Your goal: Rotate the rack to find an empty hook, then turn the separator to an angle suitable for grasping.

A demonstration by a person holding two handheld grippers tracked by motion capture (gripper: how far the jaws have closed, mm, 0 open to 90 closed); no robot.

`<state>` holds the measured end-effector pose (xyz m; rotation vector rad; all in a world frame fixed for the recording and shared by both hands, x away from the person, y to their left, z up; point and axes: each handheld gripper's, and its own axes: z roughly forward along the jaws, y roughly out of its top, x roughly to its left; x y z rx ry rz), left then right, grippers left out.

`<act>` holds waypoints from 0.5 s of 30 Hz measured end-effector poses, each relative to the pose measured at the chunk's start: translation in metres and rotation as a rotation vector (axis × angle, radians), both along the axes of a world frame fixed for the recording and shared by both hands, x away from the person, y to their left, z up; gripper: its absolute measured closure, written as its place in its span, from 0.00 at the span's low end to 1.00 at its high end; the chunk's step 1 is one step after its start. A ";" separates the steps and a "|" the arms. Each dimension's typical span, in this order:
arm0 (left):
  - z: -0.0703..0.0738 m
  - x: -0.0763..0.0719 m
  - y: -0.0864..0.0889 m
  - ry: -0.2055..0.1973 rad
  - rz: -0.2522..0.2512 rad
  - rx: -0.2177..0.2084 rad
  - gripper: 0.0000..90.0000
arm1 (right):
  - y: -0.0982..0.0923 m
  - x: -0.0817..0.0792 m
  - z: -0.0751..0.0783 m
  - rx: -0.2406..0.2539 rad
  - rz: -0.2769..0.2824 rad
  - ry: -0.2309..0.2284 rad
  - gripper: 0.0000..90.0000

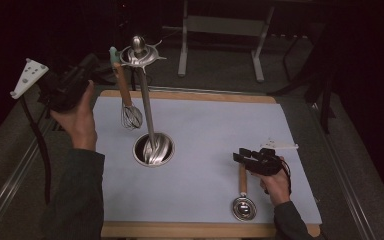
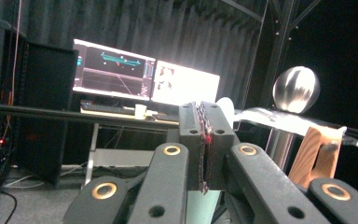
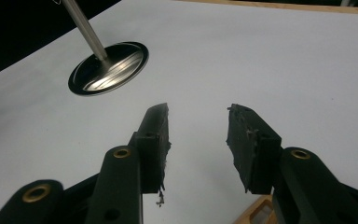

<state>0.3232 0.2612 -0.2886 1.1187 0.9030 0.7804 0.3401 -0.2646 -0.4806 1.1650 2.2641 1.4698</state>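
A metal utensil stand [image 1: 145,100] rises from a round base [image 1: 152,150] to a ring and ball at its top. A whisk [image 1: 130,116] with a wooden handle and a teal loop [image 1: 114,54] hangs from that ring. My left gripper [image 1: 101,70], held up in the left hand, sits just left of the loop. Its pads [image 2: 200,135] are pressed together with nothing visible between them; the ball [image 2: 296,88] and wooden handle [image 2: 318,154] lie to their right. My right gripper [image 1: 238,156] rests open on the white mat, over a wooden-handled ladle [image 1: 243,200], its jaws [image 3: 198,112] empty.
The white mat [image 1: 210,125] lies on a wooden board [image 1: 190,96] whose edges show at the front and back. The stand's base [image 3: 108,69] is up and left of the right gripper's jaws. Monitors [image 2: 144,77] and table legs [image 1: 220,40] stand beyond the table.
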 end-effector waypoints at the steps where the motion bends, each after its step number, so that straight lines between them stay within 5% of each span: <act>1: 0.000 0.000 0.000 0.000 0.000 0.000 0.98 | 0.000 0.000 0.000 0.000 0.000 0.000 0.64; 8: -0.011 -0.006 0.006 0.024 -0.005 0.035 0.97 | 0.001 0.000 0.000 -0.003 0.001 -0.004 0.64; 15: -0.033 -0.016 0.010 0.063 -0.015 0.114 0.93 | -0.002 0.000 -0.001 -0.004 -0.004 0.001 0.64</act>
